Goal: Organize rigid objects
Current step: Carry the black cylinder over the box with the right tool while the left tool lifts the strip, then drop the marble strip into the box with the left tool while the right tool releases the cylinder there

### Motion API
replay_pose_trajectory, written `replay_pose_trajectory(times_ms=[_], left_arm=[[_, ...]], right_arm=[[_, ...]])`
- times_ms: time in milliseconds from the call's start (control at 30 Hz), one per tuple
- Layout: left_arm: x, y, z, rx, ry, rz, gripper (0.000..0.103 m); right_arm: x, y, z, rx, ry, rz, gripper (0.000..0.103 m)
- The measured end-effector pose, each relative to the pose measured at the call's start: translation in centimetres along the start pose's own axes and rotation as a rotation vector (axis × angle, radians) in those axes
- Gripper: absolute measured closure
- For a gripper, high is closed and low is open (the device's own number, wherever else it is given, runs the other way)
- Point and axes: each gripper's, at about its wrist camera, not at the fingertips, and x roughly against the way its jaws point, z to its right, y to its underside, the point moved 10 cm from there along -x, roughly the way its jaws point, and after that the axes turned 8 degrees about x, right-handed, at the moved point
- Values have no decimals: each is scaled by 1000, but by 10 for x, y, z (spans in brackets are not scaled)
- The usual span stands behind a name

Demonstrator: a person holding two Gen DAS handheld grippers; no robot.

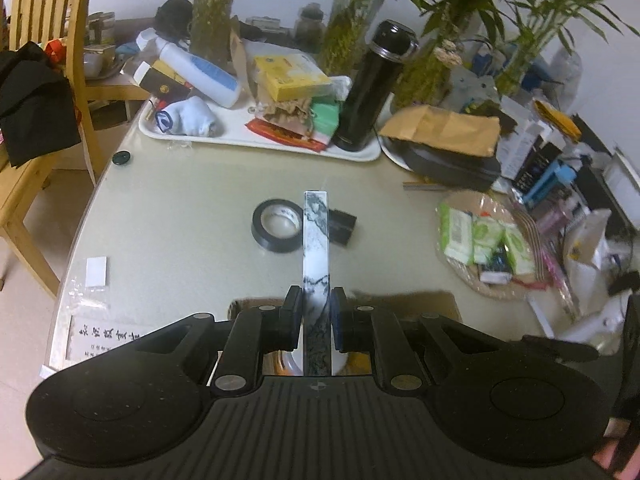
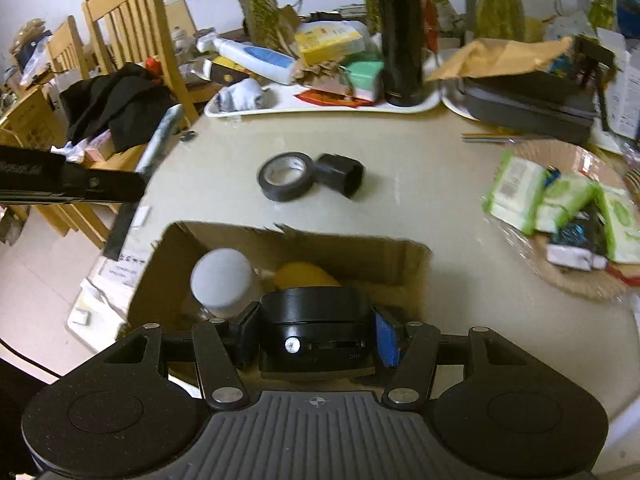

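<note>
The left fingers (image 1: pixel 316 320) are clamped tight on a marbled white bar (image 1: pixel 316 248) held above the worktop (image 1: pixel 180 200). The right fingers (image 2: pixel 316 340), half open, grip a black round device (image 2: pixel 316 320) over the cardboard box (image 2: pixel 360 256), which holds a white-lidded jar (image 2: pixel 222 278) and something yellow (image 2: pixel 304 274). Beyond lie a tape roll (image 2: pixel 285 176) and black cap (image 2: pixel 341 174).

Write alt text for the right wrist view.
The right tool grips a black round device with an on/off switch above an open cardboard box holding a white-capped jar. Beyond lie a black tape roll and a cluttered white tray.
</note>
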Motion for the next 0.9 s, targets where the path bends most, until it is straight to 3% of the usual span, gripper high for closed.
replay_pose_trajectory(times_ms=[267,500,700,833,900], left_arm=[[2,22,-10,-30,3,-47,88],[-6,43,-23,-51,-35,-132,88],[-6,38,-25,-46,-80,-122,85],[0,30,-19,-58,-76,-86,58],[1,28,-15,-79,-85,-69,56]], right_arm=[[19,-10,22,-58,6,44,42],[17,-15,14,-43,-27,38,42],[11,-19,16,-43,-33,31,42],[12,-16,16,-44,-39,26,42],[11,-15,17,-46,-38,17,42]])
